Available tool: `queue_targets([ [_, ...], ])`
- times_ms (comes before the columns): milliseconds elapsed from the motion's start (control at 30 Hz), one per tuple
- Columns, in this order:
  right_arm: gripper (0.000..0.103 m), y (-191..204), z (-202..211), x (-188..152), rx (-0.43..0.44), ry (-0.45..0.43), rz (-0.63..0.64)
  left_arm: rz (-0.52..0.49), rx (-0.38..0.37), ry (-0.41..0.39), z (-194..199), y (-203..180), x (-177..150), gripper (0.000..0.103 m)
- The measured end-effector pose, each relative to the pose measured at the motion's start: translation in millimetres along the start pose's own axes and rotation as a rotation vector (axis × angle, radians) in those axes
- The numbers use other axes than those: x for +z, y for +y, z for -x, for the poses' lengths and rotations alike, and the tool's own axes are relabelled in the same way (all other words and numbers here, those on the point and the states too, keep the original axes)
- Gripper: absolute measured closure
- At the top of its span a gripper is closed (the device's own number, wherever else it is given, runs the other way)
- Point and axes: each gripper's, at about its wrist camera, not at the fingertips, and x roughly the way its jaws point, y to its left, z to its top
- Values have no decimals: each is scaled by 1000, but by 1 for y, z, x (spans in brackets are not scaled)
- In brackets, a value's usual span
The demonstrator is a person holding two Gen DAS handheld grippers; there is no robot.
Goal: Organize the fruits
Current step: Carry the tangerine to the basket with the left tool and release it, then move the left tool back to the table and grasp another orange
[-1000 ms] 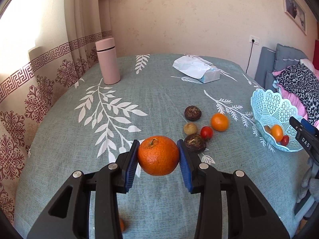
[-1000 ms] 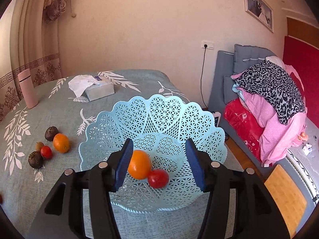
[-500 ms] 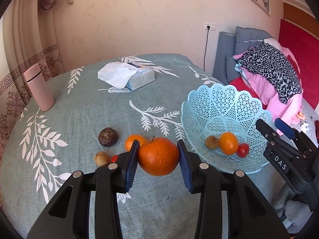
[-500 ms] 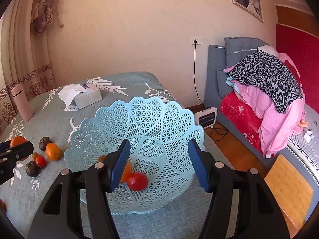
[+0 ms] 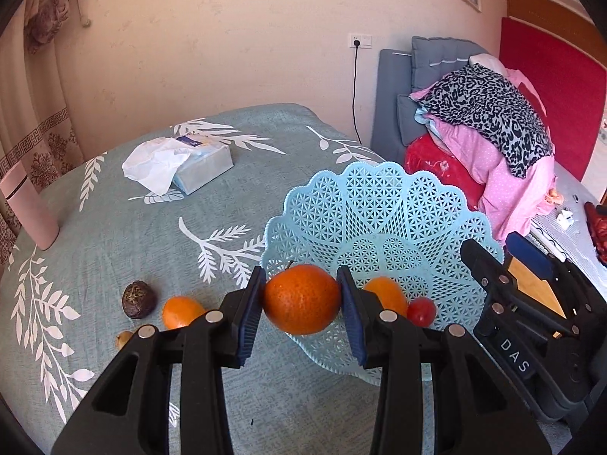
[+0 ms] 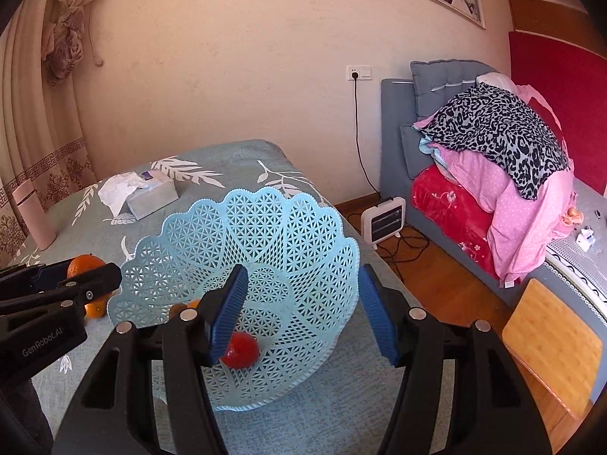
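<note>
The pink bottle (image 5: 28,208) stands far left of the light blue lacy plastic basket (image 5: 379,208) on the tabletop (image 5: 114,246). A second ago the left hand-held gripper (image 5: 301,301) was far left of the basket; now it is at the basket's left rim. Its jaws are opening a little, but the pads touch the big round orange (image 5: 301,299). The right hand-held gripper (image 6: 301,313) is a bit wider than before and holds nothing. It is half open around the basket's right rim.
</note>
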Motion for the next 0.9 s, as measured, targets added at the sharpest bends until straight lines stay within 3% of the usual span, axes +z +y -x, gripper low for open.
queue_targets([
  [33, 41, 0, 0, 0, -2, 0, -1, 1, 1, -4, 0, 0, 0, 56],
  [100, 41, -2, 1, 0, -2, -1, -5, 12, 10, -32, 4, 2, 0, 28],
  [333, 35, -1, 2, -1, -2, -4, -6, 29, 30, -42, 9, 12, -1, 24],
  [467, 35, 0, 3, -1, -2, -4, -3, 38, 44, -31, 9, 16, -3, 19],
  [900, 34, 3, 1, -3, 2, 6, 6, 73, 86, 1, 17, 35, -21, 15],
])
